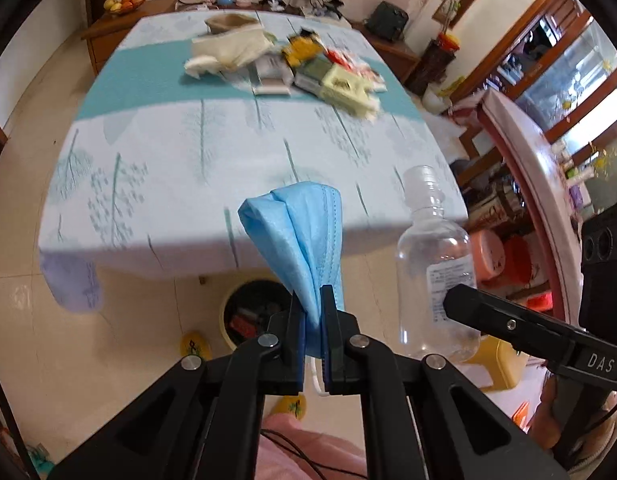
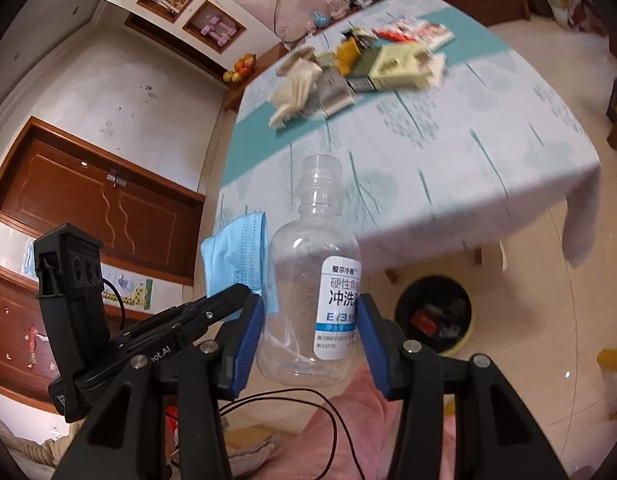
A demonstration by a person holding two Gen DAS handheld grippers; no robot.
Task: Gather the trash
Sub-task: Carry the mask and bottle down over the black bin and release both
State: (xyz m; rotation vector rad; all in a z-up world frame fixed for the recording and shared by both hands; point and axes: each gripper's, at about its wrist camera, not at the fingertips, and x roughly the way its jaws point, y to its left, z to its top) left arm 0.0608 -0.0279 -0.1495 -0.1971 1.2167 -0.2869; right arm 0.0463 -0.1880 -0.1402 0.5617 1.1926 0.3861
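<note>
My left gripper [image 1: 313, 300] is shut on a crumpled blue face mask [image 1: 300, 236], held up in front of the table's near edge. My right gripper [image 2: 310, 316] is shut on a clear plastic bottle [image 2: 308, 280] with a white and blue label and no cap. The bottle [image 1: 432, 256] shows at the right of the left wrist view, the mask [image 2: 236, 256] at the left of the right wrist view. Below, on the floor, stands a round bin [image 1: 252, 312] [image 2: 432, 314] with a black liner and scraps inside.
The table [image 1: 212, 168] [image 2: 448, 160] has a pale blue leaf-print cloth. At its far side lies a heap of trash [image 1: 292, 68] [image 2: 360, 68]: cloth, boxes, wrappers. A fruit bowl [image 1: 126, 2] sits on a sideboard. Pink-clad knees and a black cable lie beneath the grippers.
</note>
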